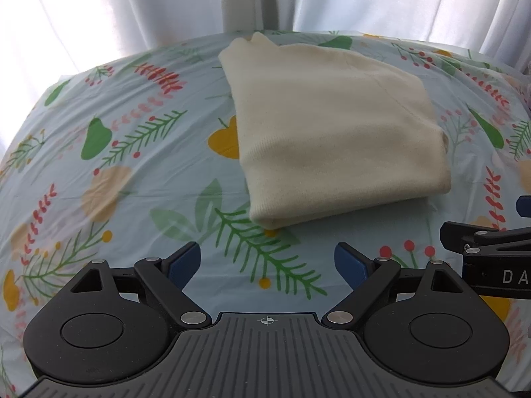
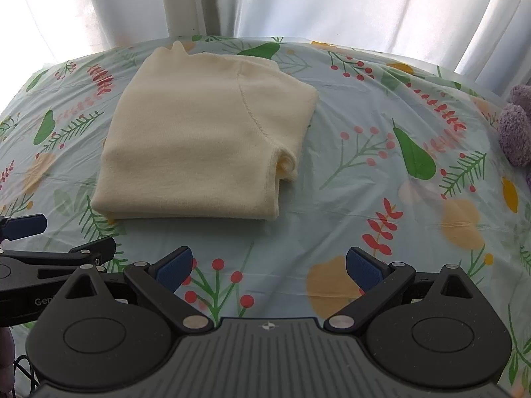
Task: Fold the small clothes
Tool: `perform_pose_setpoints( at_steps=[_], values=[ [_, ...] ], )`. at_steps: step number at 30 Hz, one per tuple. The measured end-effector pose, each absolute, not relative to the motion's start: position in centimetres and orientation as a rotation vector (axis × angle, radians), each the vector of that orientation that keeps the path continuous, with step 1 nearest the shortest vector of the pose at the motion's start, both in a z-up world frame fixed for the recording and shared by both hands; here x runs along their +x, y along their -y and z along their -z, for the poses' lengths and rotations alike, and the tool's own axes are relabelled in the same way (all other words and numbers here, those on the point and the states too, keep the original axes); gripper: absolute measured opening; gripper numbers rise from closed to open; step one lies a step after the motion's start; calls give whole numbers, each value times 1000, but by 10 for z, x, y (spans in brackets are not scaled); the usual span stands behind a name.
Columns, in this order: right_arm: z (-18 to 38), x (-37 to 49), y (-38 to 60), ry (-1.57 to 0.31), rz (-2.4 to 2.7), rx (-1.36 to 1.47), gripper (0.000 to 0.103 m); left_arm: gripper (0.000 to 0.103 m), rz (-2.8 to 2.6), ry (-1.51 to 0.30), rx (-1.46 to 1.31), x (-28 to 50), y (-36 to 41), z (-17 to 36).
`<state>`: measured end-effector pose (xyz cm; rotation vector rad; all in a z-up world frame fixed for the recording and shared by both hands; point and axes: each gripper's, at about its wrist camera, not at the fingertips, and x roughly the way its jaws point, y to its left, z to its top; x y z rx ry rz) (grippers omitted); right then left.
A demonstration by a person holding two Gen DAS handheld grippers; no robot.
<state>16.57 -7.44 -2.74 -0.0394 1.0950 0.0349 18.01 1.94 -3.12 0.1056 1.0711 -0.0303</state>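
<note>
A: Cream knit garment (image 1: 335, 126), soft and folded into a thick, roughly square bundle. Where does it lie?

B: It lies flat on the bench (image 1: 132, 172), which wears a pale blue cloth printed with green leaves, pears, red berries and yellow blobs. A seam runs across the garment's top layer, and its stacked edges show at the near right corner.

A: And the left gripper (image 1: 267, 262)?

B: It hangs just short of the garment's near edge, apart from it, pointing steeply down. Its blue pads (image 1: 184, 260) stand wide apart, released, with only printed cloth between them.

A: The right gripper (image 2: 268, 268)?

B: It is likewise released, blue pads spread with nothing in them. It sits nearer than the garment and off its near right corner, not touching it. The two grippers are side by side, each showing at the edge of the other's view.

A: Anything else around the garment?

B: White curtains (image 2: 298, 3) hang beyond its far edge, behind the bench. Well to the right of the garment, at the bench's edge, sits a fuzzy purple plush thing (image 2: 516, 126), only partly in view.
</note>
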Motion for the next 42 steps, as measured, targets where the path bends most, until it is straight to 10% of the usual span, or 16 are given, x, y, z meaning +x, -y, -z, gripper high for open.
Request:
perform_pose_setpoints(
  at_steps=[42],
  values=[
    [28,166,75,-1095,-38,-62,99,91,56,-1042,184,175,-10,36]
  ],
)
